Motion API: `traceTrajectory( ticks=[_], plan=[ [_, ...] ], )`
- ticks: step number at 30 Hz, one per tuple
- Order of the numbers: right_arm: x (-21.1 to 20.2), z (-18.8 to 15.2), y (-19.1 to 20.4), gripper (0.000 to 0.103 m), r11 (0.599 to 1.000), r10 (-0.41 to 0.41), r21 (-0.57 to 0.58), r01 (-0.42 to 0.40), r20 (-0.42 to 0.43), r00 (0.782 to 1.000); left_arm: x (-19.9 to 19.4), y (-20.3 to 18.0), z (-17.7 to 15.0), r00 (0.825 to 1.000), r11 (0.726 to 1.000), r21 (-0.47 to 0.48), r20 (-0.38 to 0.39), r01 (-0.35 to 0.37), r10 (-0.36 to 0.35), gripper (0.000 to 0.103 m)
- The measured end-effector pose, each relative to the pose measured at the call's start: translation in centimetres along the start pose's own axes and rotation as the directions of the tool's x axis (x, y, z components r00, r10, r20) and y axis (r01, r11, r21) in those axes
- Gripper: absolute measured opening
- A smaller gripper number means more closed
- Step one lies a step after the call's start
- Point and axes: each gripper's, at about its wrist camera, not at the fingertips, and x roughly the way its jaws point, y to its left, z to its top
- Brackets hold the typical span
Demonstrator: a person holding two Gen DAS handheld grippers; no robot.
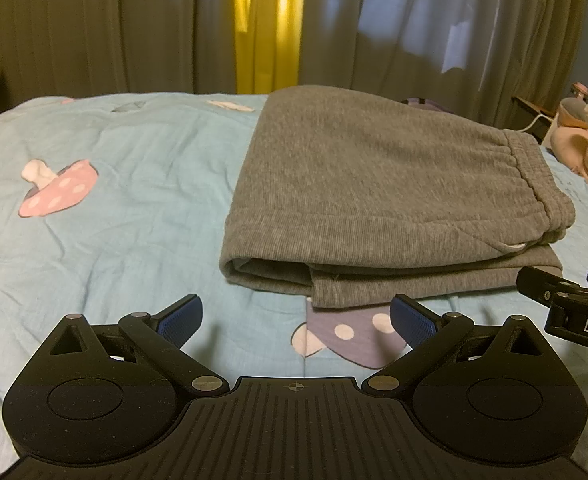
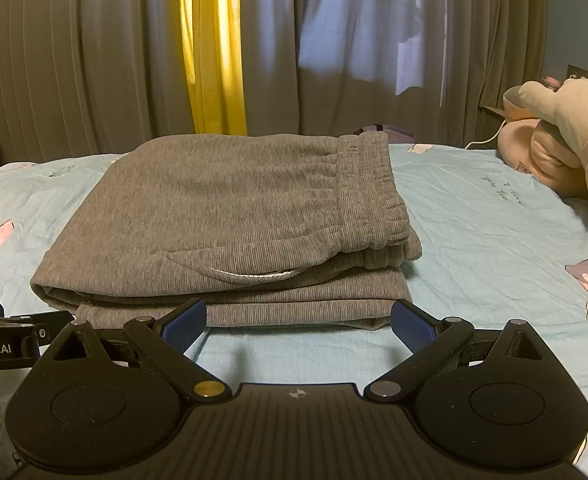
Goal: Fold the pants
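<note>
While gray pants (image 2: 222, 232) lie folded on the bedspread (image 2: 473, 232), left claw (image 1: 295, 320) spread, right claw (image 2: 298, 322) spread.

The pink and beige plush toy (image 2: 565, 140) runs off the right-wrist view's edge at three o'clock. In the left-wrist view the other black two-finger gripper (image 1: 573, 292) is cut at four o'clock, its white lettering ending "DA". The folded grey corduroy pants (image 1: 373, 200) hide their lower layers and part of a purple spotted mushroom print (image 1: 353, 336).
</note>
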Motion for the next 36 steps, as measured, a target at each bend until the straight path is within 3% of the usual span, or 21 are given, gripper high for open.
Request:
traceTrajectory(
  ticks=[36],
  plan=[
    [0.27, 0.05, 0.05, 0.099, 1.000, -0.005, -0.001, 0.005, 0.004, 1.000, -0.14, 0.14, 0.12, 1.000, 1.000, 0.006, 0.006, 0.012, -0.012, 0.103]
  ],
)
